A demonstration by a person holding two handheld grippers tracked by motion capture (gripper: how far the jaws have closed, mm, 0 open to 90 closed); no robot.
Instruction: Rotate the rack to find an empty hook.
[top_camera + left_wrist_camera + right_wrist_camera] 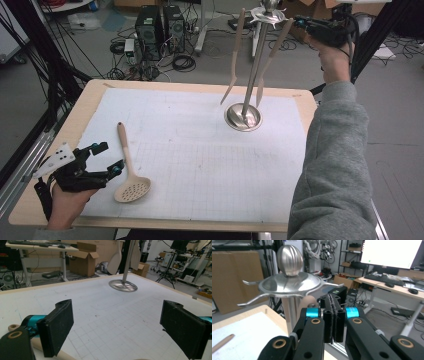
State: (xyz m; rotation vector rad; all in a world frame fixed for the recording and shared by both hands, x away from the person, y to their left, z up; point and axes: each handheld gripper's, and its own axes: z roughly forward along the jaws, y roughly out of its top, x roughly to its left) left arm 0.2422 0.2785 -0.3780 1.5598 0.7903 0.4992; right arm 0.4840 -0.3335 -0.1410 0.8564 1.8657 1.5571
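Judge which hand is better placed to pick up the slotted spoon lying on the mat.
Left. The left gripper rests open on the mat with the slotted spoon right beside its jaws. The right gripper is shut, raised at the top of the utensil stand across the table.

Polished, mirror-bright metal on the utensil stand (244,117) at upper right. Matt pale wood on the slotted spoon (131,175) at lower left. White gridded paper sheet (200,160), slightly scuffed, over a light wooden desk (95,95). Rough black padding on the hand-held gripper (117,327).
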